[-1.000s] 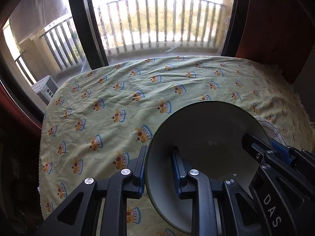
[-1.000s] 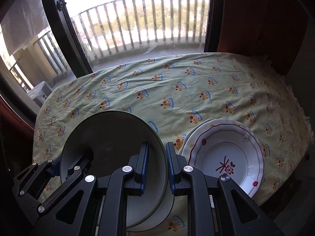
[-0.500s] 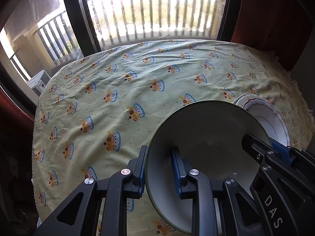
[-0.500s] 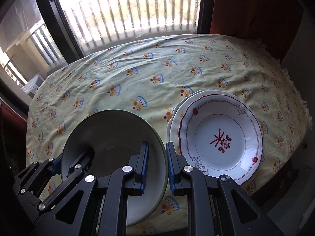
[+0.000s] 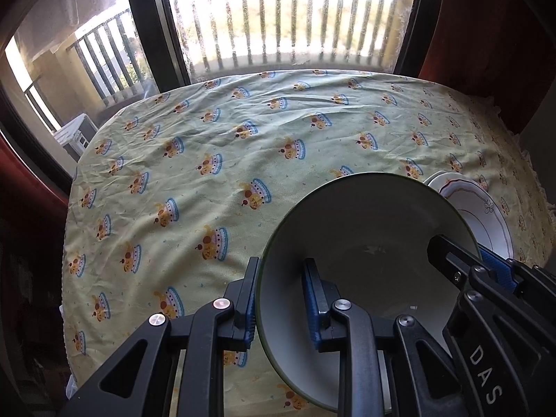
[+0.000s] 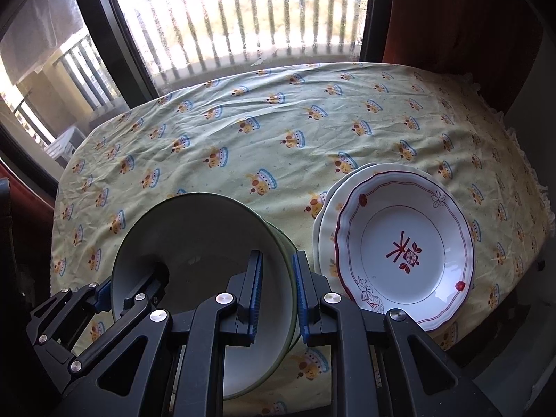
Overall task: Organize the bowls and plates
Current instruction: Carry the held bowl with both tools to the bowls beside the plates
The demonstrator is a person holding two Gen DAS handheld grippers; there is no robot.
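- My left claw [image 5: 279,299] is clamped on the bowl [image 5: 361,243], one blue pad outside the rim and one inside.
- My right claw [image 6: 277,288] is clamped on the opposite rim of the same bowl [image 6: 194,243], again one pad in, one pad out.
- So I'm gripping the bowl from both sides, tilted, its pale inside facing the cameras.
- It has a dark green edge and is empty inside.
- In the right view a second rim shows just behind the bowl on the right claw's side; I cannot tell whether that is another bowl nested under it.
- I cannot tell whether the bowl touches the bench [image 6: 278,132] or is just above it.
- The bowl sits at the bench's near edge, left of the plates [image 6: 403,246].
- The plates are a stack: a white one with a red scalloped border and a red flower mark in the middle lies on top of a plain white one, which peeks out on the side towards the bowl.
- The stack is just beside the bowl, with a narrow strip of cloth [image 5: 208,173] between them.
- From the left view only a sliver of the plates [image 5: 483,215] shows beyond the bowl's far rim.
- The yellow patterned cloth covers the whole bench.
- Past the bench's far edge is a window [image 6: 243,17] with balcony railing outside.
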